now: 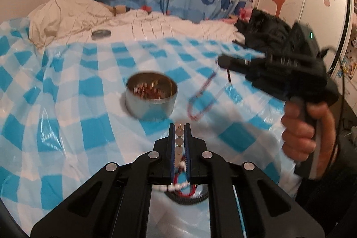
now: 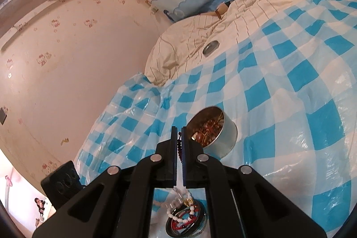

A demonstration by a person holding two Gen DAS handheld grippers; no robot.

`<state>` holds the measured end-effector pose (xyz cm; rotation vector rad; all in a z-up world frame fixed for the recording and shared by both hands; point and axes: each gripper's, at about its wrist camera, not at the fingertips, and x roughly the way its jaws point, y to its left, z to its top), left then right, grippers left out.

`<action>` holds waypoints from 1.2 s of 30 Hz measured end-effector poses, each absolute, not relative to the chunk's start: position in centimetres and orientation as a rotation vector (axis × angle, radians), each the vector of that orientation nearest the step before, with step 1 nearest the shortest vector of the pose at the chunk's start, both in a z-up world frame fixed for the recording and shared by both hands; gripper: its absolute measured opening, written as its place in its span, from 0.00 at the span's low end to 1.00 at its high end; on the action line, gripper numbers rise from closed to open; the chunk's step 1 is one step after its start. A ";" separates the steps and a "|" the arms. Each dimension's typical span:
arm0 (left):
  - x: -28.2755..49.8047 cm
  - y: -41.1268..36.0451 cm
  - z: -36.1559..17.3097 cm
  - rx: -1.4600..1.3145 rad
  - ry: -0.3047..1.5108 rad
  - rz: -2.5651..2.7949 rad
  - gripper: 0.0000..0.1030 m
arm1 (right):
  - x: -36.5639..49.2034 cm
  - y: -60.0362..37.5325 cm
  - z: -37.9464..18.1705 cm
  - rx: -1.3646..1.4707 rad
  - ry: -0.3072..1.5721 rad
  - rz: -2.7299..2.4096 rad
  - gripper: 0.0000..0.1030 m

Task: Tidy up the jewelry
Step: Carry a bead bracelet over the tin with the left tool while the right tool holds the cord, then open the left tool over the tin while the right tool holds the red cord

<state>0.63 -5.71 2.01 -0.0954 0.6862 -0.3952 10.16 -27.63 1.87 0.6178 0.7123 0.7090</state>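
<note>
Both claws clenched on strung jewelry above the bed

I read no brand or lettering anywhere; my left claw [image 1: 179, 126] grips a pale bead bracelet [image 1: 179, 139], my right claw [image 2: 177, 129] pinches a dark red bead strand [image 1: 202, 99] that dangles just right of the round tin [image 1: 152, 96] holding gold pieces; the jewelry pile [image 2: 186, 220] lies near, under the claws; a tin lid [image 1: 101, 34] sits far left on the cream quilt [image 1: 156, 23]; the blue check sheet [image 1: 67, 86] spreads open left.
</note>
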 end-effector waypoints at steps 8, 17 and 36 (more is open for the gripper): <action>5.8 -5.6 4.5 -0.155 0.636 -0.392 0.06 | 10.6 -29.3 2.2 0.683 0.682 0.689 0.04; 14.8 -6.6 1.0 -0.208 0.763 -0.325 0.07 | 10.8 -29.4 2.1 0.692 0.685 0.694 0.04; 6.3 1.8 2.7 -0.300 0.761 -0.106 0.60 | 16.6 -22.0 2.6 0.537 0.759 0.674 0.06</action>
